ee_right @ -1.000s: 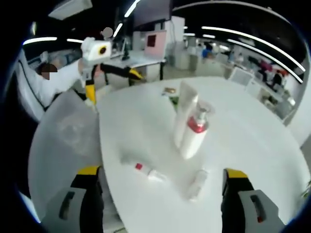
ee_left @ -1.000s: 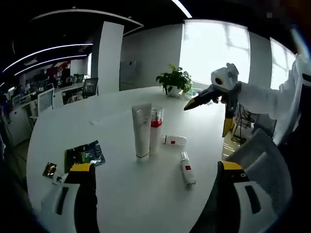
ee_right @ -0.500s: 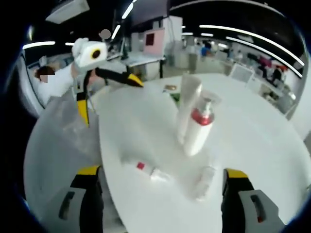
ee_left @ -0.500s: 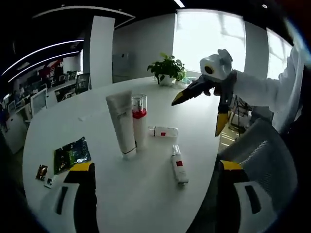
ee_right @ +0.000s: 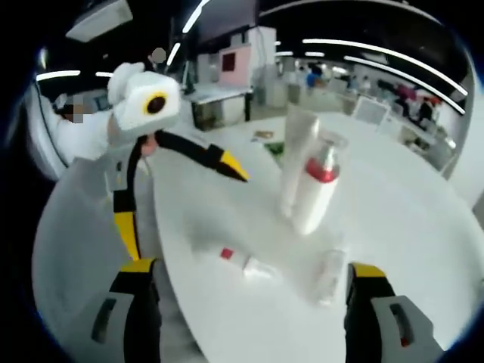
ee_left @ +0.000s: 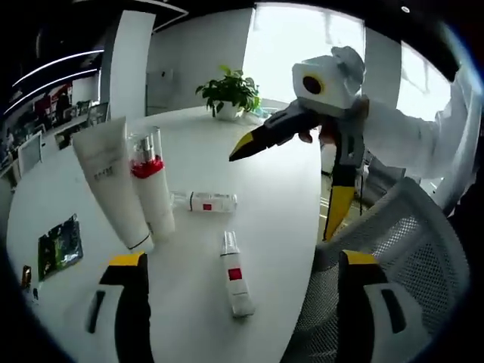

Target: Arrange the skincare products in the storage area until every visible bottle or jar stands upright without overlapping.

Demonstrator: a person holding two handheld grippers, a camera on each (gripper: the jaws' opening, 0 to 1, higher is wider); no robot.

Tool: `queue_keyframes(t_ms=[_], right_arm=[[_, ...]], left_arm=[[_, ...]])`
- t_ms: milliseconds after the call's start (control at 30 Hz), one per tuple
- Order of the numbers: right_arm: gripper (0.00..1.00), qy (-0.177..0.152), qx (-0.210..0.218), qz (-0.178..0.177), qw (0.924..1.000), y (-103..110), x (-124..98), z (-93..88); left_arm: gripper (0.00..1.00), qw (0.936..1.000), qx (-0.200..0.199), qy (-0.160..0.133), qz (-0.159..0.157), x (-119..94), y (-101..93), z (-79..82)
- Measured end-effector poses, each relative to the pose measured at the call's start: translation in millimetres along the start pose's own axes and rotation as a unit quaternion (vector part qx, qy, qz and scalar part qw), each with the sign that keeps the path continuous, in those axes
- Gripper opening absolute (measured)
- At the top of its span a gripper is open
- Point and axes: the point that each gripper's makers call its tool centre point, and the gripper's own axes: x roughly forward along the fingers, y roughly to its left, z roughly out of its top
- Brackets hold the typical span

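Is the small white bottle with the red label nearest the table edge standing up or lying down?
Lying down. The small white bottle with the red label rests lengthwise on the white round table, cap pointing away from the edge; the right gripper view shows it flat too.

Both views look down from above the round tabletop (ee_left: 280, 181) edge, from opposite sides, each facing the other claw. They share the standing tube (ee_left: 110, 181) and pump bottle (ee_right: 314, 193), seen from mid-distance.
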Motion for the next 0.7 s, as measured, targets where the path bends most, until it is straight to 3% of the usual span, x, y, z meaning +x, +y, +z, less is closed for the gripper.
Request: queue_keyframes(t_ms=[100,200,233,333,700], right_arm=[[1.00,-0.009,0.005,-0.010,0.9999,-4,-5,0.7],[0.99,-0.017,0.007,-0.015,0.9997,-5,-8,0.3],[0.99,-0.020,0.008,-0.018,0.9996,-5,-9,-0.2],[0.99,-0.022,0.013,-0.021,0.9995,-4,-9,-4.4],[0.99,-0.030,0.044,-0.027,0.9982,4,-11,-20.9]], left_arm=[[0.99,0.9992,0.028,0.027,0.002,12,-2.7,-12.2],[0.93,0.9985,0.026,0.047,0.013,18,1.9,-20.5],[0.89,0.9984,0.024,0.049,0.015,19,3.7,-21.5],[0.90,0.9976,0.037,0.053,0.026,23,8.2,-22.3],[0.65,0.9947,0.036,0.094,0.020,33,10.3,-42.9]])
